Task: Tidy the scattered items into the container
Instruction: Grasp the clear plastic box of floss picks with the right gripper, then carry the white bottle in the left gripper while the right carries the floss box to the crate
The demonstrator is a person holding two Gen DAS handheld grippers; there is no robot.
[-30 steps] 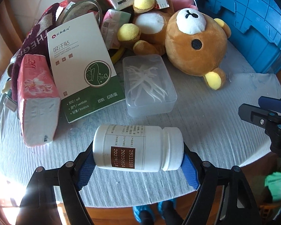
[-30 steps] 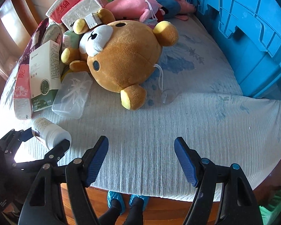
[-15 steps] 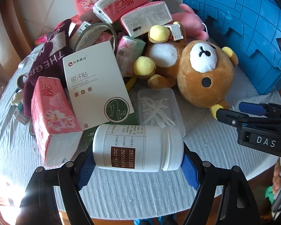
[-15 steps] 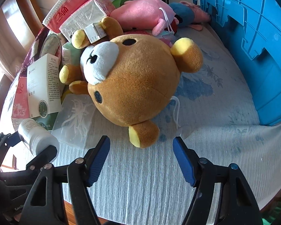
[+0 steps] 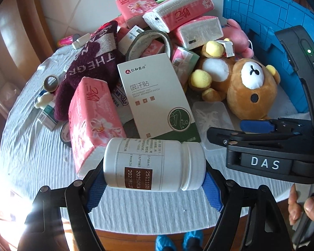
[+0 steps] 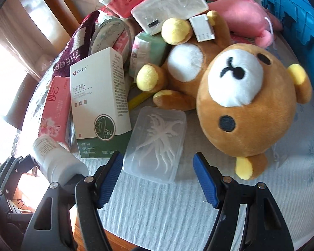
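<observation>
Since the earlier frame: both tongs have travelled in over the pile; the bear now fills the right wrist view and the clear box lies just ahead of the right tongs.
Left tongs (image 5: 155, 185): pinching the white bottle (image 5: 155, 164) end to end, base on one pad, cap on the other, bottle lying crosswise and clear of the table (image 5: 31, 146).
Right tongs (image 6: 158, 178): spread, nothing between the pads, hovering over the near end of the clear box (image 6: 157, 144).
Bear (image 6: 240, 104): at 2 o'clock from the right tongs, resting against the box's far corner.
Crate (image 5: 261, 21): blue, at 1 o'clock in the left wrist view, beyond the toys.
Doing it well: probably keep the bottle level toward the crate; straddle the box across its narrow width, away from the bear's ear (image 6: 243, 169).
</observation>
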